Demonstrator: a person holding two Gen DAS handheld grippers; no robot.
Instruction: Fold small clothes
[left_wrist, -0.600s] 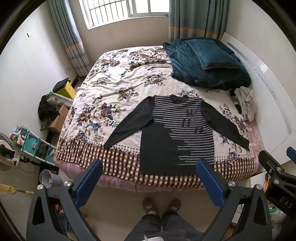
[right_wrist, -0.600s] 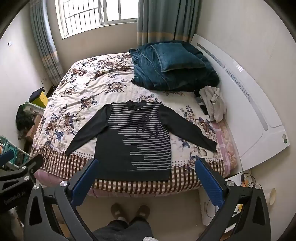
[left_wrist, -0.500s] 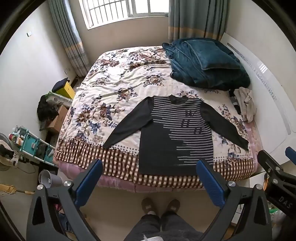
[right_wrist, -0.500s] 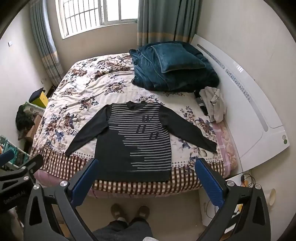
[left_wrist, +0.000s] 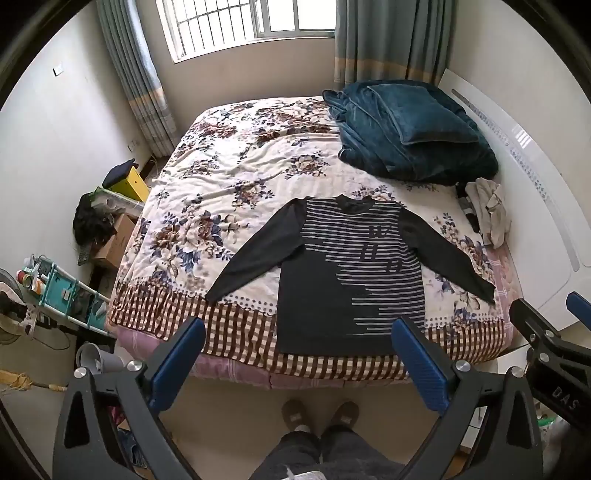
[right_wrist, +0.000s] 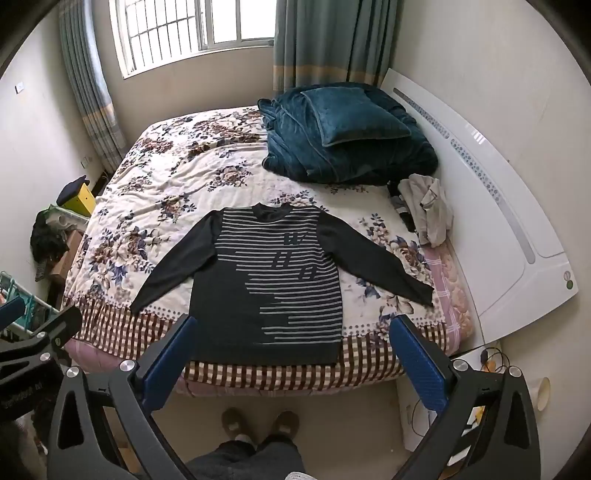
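The bed (left_wrist: 229, 192) fills most of the small room, with a window and grey-blue curtains behind it. A soft cover with big flowers lies over it, a bit wrinkled, and a brown check strip runs along the near edge. A long white headboard (left_wrist: 535, 206) stands at the right side. A thick blue blanket (left_wrist: 406, 144) is piled at the far right corner, fluffy and folded, with a pillow on top. Near it, by the headboard, sits a small crumpled pale cloth (left_wrist: 489, 210).

The sweater (left_wrist: 332, 295) lies flat on the near part of the bed, front up, both sleeves spread out to the sides. It is dark with thin grey stripes, and its hem reaches the check strip. Nothing lies on it.

On the floor to the left are a cardboard box (left_wrist: 114, 240), a yellow box (left_wrist: 129, 182) and a teal rack (left_wrist: 62, 284). A person's two slippers (left_wrist: 321, 411) stand at the foot of the bed.

The left hand-held gripper (left_wrist: 295, 354) hangs above the floor with its blue pads wide apart, holding nothing. The right hand-held gripper (right_wrist: 291, 350) is the same, spread wide, not touching the sweater.
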